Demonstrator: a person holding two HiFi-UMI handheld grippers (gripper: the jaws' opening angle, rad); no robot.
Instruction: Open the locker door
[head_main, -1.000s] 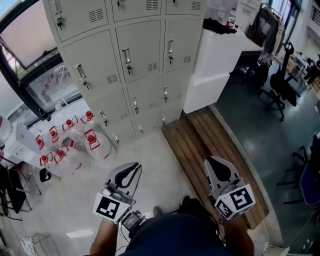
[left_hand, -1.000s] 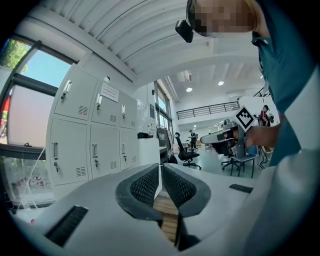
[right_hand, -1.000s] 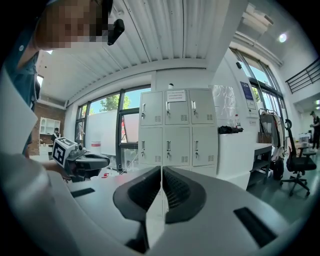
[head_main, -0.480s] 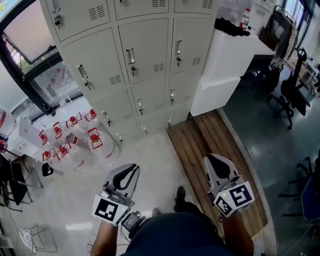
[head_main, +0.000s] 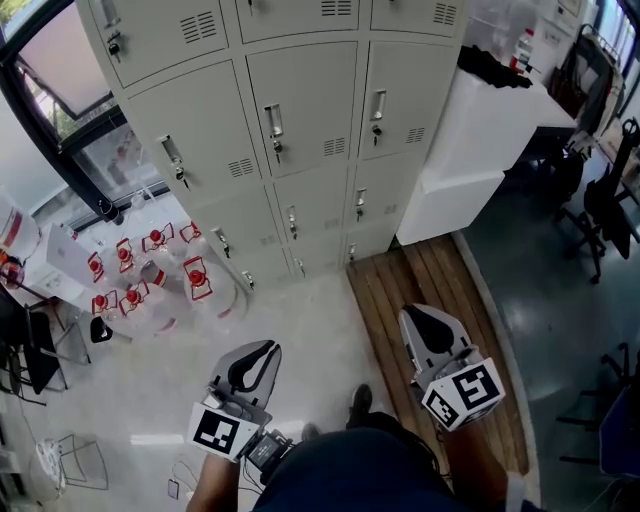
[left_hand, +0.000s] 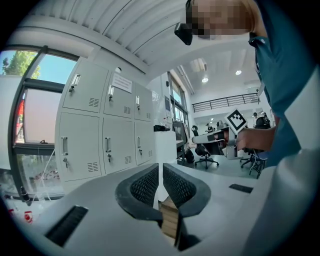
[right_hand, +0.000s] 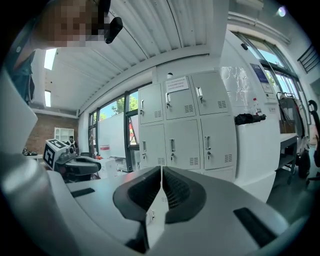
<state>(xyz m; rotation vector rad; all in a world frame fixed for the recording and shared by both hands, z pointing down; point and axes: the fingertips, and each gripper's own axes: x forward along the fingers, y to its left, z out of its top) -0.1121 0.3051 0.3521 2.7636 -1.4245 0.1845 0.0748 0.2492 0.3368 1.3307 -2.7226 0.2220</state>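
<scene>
A bank of pale grey lockers (head_main: 300, 110) stands ahead, every door closed, each with a small upright handle and a lock such as the handle (head_main: 273, 125). My left gripper (head_main: 252, 362) is held low at the left, well short of the lockers, jaws shut on nothing. My right gripper (head_main: 428, 328) is at the right over the wooden platform, also shut and empty. In the left gripper view the lockers (left_hand: 107, 145) lie beyond the closed left gripper (left_hand: 160, 169). In the right gripper view the lockers (right_hand: 185, 135) stand straight ahead of the closed right gripper (right_hand: 161, 171).
Several clear water bottles with red caps (head_main: 150, 270) crowd the floor left of the lockers. A white counter (head_main: 480, 130) juts out at the lockers' right side, above a slatted wooden platform (head_main: 430, 290). Office chairs (head_main: 600, 210) stand far right. My shoe (head_main: 362, 402) shows between the grippers.
The lockers have grown nearer and slid rightward in the head view as I walk toward them. Both grippers came forward with me and stay shut.
</scene>
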